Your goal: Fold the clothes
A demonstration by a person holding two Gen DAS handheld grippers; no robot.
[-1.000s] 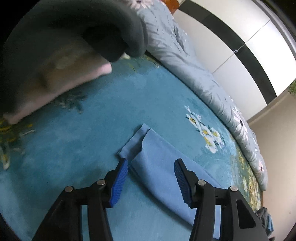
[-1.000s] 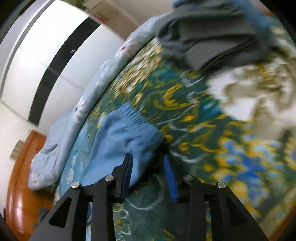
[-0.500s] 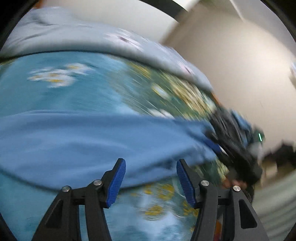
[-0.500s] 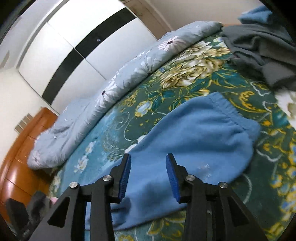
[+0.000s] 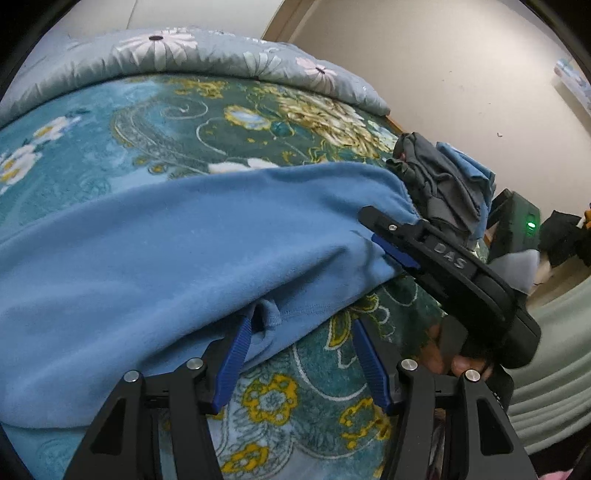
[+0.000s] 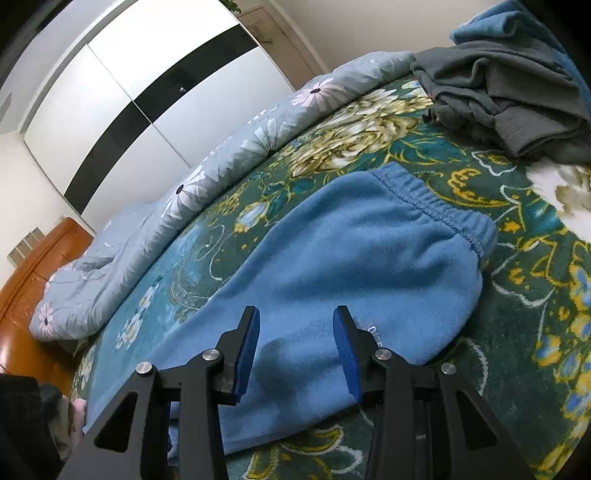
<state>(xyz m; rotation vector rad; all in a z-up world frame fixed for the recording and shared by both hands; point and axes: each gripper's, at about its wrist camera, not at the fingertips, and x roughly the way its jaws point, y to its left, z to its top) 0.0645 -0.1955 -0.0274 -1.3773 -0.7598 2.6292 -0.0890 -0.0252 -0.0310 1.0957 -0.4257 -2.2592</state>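
Each gripper (image 5: 301,345) is showing black plastic arms with silver screws. Ribbed blue pads (image 6: 246,350) are lining the fingers.

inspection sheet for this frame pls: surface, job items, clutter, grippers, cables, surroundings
Surface: bed with floral teal cover.
Job's things: blue pants lying flat, elastic waistband toward the grey pile.
Clutter: grey clothes pile with a blue garment on it; rolled duvet along the far edge.
Grippers: left gripper open at the pants' near edge, fabric beside one pad; right gripper open over the pants, nothing pinched.
Cables: nothing seen.
Surroundings: white wardrobe with black stripe, wooden headboard.
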